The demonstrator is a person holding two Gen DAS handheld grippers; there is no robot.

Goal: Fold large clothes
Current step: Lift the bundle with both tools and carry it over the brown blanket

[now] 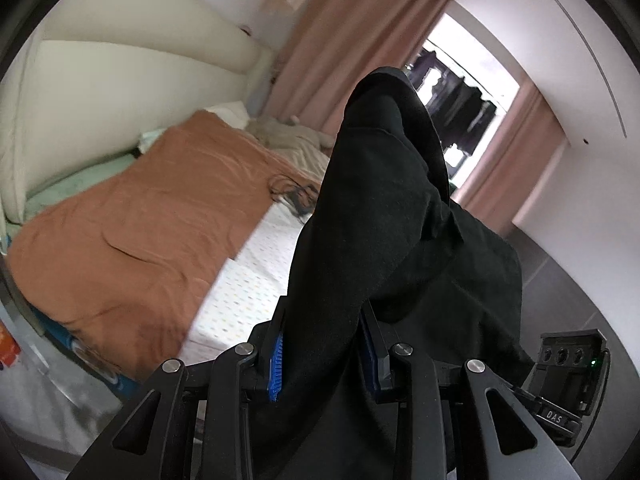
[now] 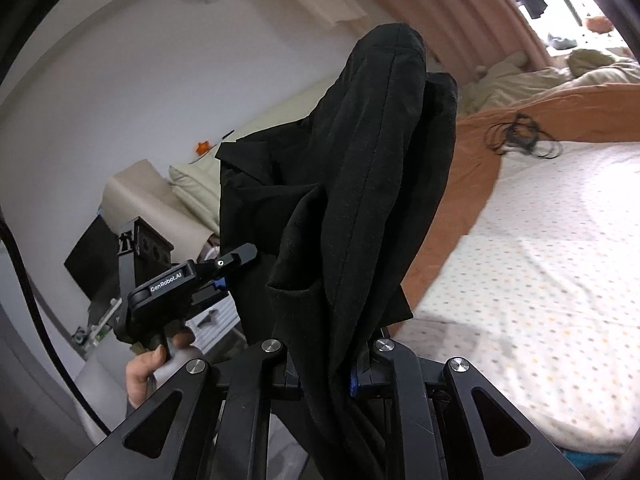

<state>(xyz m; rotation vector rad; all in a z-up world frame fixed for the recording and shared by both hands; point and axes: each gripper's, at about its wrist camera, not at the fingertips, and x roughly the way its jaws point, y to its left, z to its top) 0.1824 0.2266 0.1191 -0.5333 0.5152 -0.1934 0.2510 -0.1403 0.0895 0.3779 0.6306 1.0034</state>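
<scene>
Fabric fills both views closest to me: my left tool (image 1: 322,354) is clenched on a thick bunch of the black garment (image 1: 384,208), its blue pads (image 1: 277,364) pressing the cloth from either side, and my right tool (image 2: 326,376) is clamped on a thinner gather of the same garment, which stands up ahead of the fingers in a draped hump. From the right view I can see my left hand (image 2: 150,364) on the other tool's grip, just beside the hanging cloth. The garment is off the bed, carried in the air between my two tools. Beyond it lies the bed (image 2: 540,240) with its dotted sheet, then an orange blanket (image 1: 132,216) and a tangle of dark cable (image 2: 520,138). To do this well, I judge I should spread the tools apart until the cloth hangs flat, then lower it onto the bare sheet, clear of blanket and cable.
</scene>
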